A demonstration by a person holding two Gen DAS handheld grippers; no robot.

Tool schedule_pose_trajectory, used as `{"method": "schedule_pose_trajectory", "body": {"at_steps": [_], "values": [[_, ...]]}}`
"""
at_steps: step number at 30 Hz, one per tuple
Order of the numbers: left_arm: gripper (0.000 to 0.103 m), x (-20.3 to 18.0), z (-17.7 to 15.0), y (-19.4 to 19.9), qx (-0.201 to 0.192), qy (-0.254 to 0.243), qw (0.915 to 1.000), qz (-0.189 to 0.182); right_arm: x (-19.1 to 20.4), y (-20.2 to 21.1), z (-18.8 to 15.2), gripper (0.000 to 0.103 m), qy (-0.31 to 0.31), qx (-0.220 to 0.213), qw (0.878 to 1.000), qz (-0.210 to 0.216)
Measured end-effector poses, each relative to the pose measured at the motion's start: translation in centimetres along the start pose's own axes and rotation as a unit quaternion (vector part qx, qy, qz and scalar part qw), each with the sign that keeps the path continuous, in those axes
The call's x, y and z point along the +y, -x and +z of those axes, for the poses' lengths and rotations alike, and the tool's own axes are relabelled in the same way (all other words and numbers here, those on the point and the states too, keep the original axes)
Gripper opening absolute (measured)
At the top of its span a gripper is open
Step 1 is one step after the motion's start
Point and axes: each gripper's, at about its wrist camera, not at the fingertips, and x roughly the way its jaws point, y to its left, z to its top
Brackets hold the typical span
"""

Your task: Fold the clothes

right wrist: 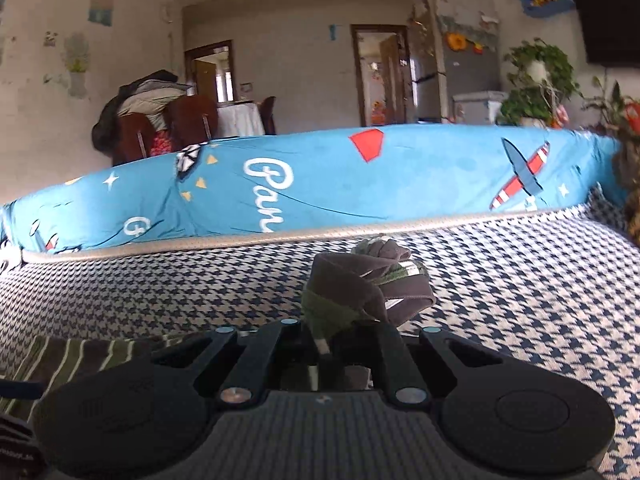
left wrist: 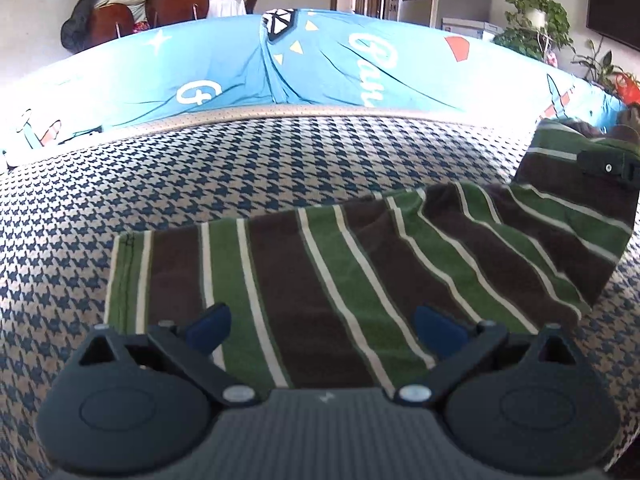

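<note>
A striped garment (left wrist: 320,272) in brown, green and white lies on a houndstooth cover (left wrist: 200,176). My left gripper (left wrist: 322,328) hovers open just over its near edge, one blue fingertip on each side, holding nothing. The garment's right end rises off the cover, held by my right gripper (left wrist: 608,168) at the frame's edge. In the right wrist view the right gripper (right wrist: 340,338) is shut on a bunched fold of the garment (right wrist: 368,284), which sticks up past its fingers. More of the striped cloth (right wrist: 80,356) lies at the lower left.
A blue quilt (left wrist: 320,68) with cartoon planes and lettering runs along the far edge of the cover. Behind it stand wooden chairs (right wrist: 184,124) piled with coats, a fridge (right wrist: 460,72), potted plants (right wrist: 536,80) and a dark wall screen (right wrist: 612,20).
</note>
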Motion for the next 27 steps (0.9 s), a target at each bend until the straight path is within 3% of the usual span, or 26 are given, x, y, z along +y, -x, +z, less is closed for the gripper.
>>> {"method": "schedule_pose_trajectory", "body": {"at_steps": [5, 8, 11, 14, 19, 21, 24, 27], "values": [[0.102, 0.9, 0.3, 0.2, -0.006, 0.021, 0.9997, 0.011, 4.7, 0.6, -0.9, 0.010, 0.095, -0.014, 0.994, 0.053], [0.102, 1.4, 0.2, 0.2, -0.005, 0.033, 0.9993, 0.017, 7.1, -0.2, -2.5, 0.010, 0.146, 0.003, 0.986, 0.075], [0.102, 1.7, 0.2, 0.3, -0.005, 0.041, 0.9990, 0.018, 8.8, -2.1, -4.8, 0.010, 0.187, 0.049, 0.978, 0.085], [0.102, 2.0, 0.3, 0.4, -0.008, 0.049, 0.9987, 0.015, 9.2, -3.7, -6.6, 0.023, 0.178, 0.092, 0.974, 0.106], [0.102, 2.2, 0.3, 0.3, -0.004, 0.053, 0.9985, 0.015, 9.1, -2.9, -6.5, 0.039, 0.147, 0.097, 0.976, 0.127], [0.102, 2.3, 0.3, 0.3, -0.002, 0.053, 0.9984, 0.017, 8.7, -2.3, -5.7, 0.040, 0.121, 0.104, 0.978, 0.136], [0.102, 2.4, 0.2, 0.0, 0.002, 0.052, 0.9984, 0.021, 7.9, -1.0, -4.1, 0.041, 0.095, 0.092, 0.981, 0.144], [0.102, 2.4, 0.1, -0.4, 0.006, 0.047, 0.9986, 0.024, 6.6, 0.2, -2.4, 0.052, 0.081, 0.064, 0.987, 0.127]]}}
